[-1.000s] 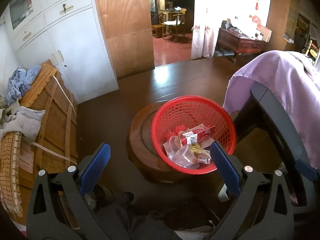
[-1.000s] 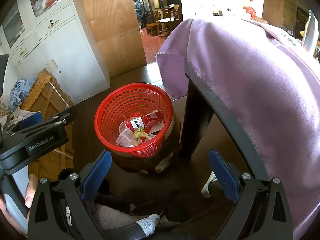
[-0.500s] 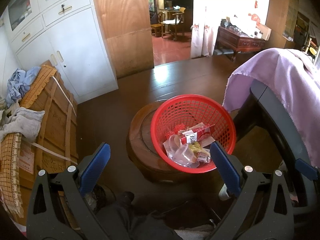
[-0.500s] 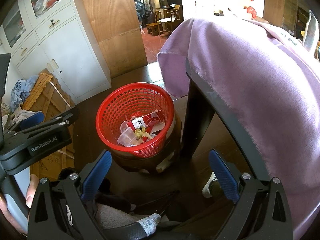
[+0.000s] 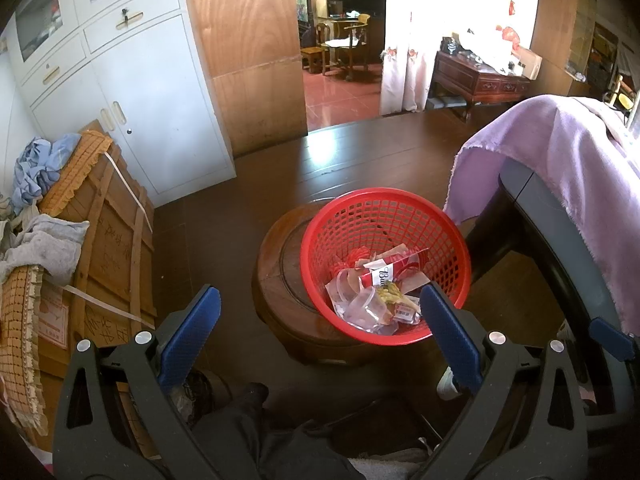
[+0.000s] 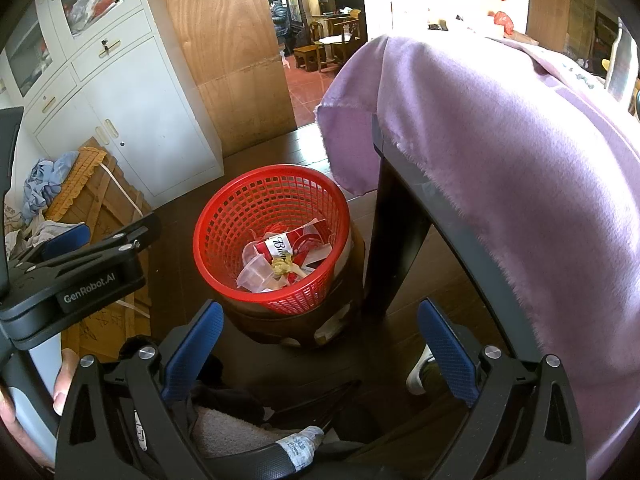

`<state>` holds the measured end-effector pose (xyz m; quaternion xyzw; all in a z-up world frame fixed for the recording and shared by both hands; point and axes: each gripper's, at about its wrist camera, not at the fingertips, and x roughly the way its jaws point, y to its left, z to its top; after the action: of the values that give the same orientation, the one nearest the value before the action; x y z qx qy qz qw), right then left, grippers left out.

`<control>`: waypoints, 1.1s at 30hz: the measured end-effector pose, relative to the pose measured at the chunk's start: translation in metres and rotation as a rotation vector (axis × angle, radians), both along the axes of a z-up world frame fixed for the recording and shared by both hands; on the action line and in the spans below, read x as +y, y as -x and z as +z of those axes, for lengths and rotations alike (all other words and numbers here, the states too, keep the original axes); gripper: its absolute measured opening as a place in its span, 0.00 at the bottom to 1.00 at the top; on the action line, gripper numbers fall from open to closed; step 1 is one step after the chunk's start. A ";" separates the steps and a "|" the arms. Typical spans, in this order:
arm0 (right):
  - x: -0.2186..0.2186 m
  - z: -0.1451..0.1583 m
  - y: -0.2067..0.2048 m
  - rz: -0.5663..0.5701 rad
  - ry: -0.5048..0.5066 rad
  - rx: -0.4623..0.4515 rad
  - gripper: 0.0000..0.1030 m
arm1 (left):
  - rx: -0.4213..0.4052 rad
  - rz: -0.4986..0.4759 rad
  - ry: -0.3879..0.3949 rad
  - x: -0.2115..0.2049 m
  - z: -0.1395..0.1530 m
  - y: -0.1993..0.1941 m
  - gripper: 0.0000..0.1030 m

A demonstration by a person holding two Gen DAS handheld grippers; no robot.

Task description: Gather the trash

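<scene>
A red mesh basket (image 5: 448, 236) stands on a round dark wooden stool (image 5: 280, 280); it also shows in the right wrist view (image 6: 224, 220). Inside lie trash pieces (image 5: 380, 292): a red-and-white wrapper, clear plastic cups and yellow scraps, also seen from the right (image 6: 280, 260). My left gripper (image 5: 318, 312) is open and empty, held above and in front of the basket. My right gripper (image 6: 320, 322) is open and empty, above the stool's near side. The left gripper's body (image 6: 76, 276) shows at the left of the right wrist view.
A table draped in purple cloth (image 6: 500, 160) with a dark leg (image 6: 392, 232) stands right of the basket. A wooden crate (image 5: 108, 248) with cloths is at the left, white cabinets (image 5: 140, 100) behind it. A doorway (image 5: 340, 60) opens at the back.
Both views have shifted slightly; the basket sits a little higher in the left wrist view. Both grippers stay open and empty.
</scene>
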<state>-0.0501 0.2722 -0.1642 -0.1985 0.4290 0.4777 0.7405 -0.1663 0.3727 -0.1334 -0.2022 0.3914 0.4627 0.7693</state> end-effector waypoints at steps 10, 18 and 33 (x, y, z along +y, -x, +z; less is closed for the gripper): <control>0.000 0.000 0.000 0.001 -0.001 0.001 0.93 | 0.003 -0.005 0.000 -0.001 -0.001 -0.001 0.93; 0.000 0.000 0.002 0.002 -0.001 0.002 0.93 | 0.003 -0.005 0.001 -0.001 -0.001 -0.001 0.93; -0.001 0.000 0.005 0.017 0.002 0.007 0.93 | 0.005 -0.005 0.004 -0.002 -0.001 -0.001 0.93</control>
<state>-0.0548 0.2707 -0.1643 -0.2012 0.4302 0.4844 0.7347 -0.1651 0.3706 -0.1345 -0.2017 0.3947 0.4604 0.7691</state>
